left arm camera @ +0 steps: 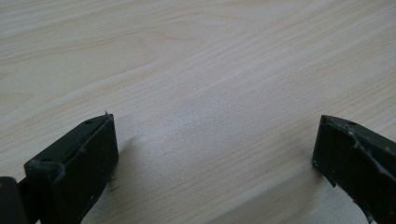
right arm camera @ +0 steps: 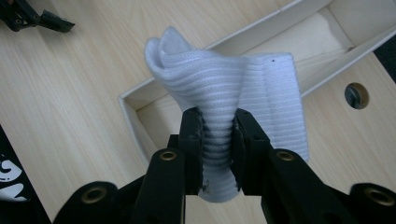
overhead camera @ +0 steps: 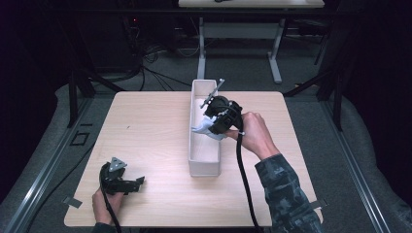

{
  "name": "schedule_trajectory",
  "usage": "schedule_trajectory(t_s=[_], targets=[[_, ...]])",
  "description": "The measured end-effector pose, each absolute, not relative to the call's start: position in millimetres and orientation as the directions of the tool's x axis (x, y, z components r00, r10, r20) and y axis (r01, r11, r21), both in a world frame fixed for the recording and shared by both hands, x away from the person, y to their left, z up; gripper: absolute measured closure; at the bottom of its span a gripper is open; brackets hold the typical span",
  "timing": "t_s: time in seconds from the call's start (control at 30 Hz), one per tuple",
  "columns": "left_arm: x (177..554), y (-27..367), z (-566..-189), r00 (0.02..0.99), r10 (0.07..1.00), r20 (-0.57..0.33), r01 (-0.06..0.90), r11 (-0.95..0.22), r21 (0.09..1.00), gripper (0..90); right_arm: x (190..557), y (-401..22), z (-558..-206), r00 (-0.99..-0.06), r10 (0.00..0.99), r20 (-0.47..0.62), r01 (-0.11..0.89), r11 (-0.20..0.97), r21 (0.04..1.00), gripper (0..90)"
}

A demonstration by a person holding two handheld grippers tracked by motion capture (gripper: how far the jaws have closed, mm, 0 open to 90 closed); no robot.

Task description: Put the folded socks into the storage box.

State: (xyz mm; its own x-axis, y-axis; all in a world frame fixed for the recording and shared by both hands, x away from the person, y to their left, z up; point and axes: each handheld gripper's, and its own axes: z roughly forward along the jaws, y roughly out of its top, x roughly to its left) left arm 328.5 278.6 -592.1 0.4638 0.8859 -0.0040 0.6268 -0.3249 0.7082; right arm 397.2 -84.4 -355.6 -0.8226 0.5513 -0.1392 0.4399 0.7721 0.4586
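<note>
A folded white ribbed cloth (right arm camera: 224, 88) is pinched between the two black jaws of my right gripper (right arm camera: 218, 122), which is shut on it. In the high view that gripper (overhead camera: 214, 125) holds the cloth (overhead camera: 203, 129) over the long white box (overhead camera: 204, 167) in the middle of the table. My left gripper (overhead camera: 138, 182) rests near the front left corner of the table, open, with bare wood between its jaws (left arm camera: 212, 154).
The long white box (right arm camera: 140, 135) runs front to back and its inside looks bare wood-coloured. A round cable hole (right arm camera: 356, 95) sits in the tabletop beside it. Dark floor, cables and another table's legs (overhead camera: 274, 53) lie beyond the far edge.
</note>
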Motion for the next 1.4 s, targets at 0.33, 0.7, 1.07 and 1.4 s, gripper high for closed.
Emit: schedule_trajectory(t_s=[0.33,0.7,1.07,1.4], targets=[[329,279,-592,0.465,0.885,-0.005,0.627,-0.325,0.708,0.0,400,-72,-380,-0.843,0.529,-0.096,0.44,0.781,0.442,75.0],[329,279,-592,0.465,0.885,-0.005,0.627,-0.326,0.708,0.0,402,-62,-409,-0.859,0.511,-0.037,0.45,0.787,0.422,74.8],[329,279,-592,0.465,0.885,-0.005,0.627,-0.325,0.708,0.0,406,-60,-434,-0.852,0.523,0.0,0.484,0.789,0.378,74.8],[329,279,-592,0.465,0.885,-0.006,0.627,-0.325,0.708,0.0,411,-59,-453,-0.845,0.535,0.023,0.511,0.793,0.333,74.9]])
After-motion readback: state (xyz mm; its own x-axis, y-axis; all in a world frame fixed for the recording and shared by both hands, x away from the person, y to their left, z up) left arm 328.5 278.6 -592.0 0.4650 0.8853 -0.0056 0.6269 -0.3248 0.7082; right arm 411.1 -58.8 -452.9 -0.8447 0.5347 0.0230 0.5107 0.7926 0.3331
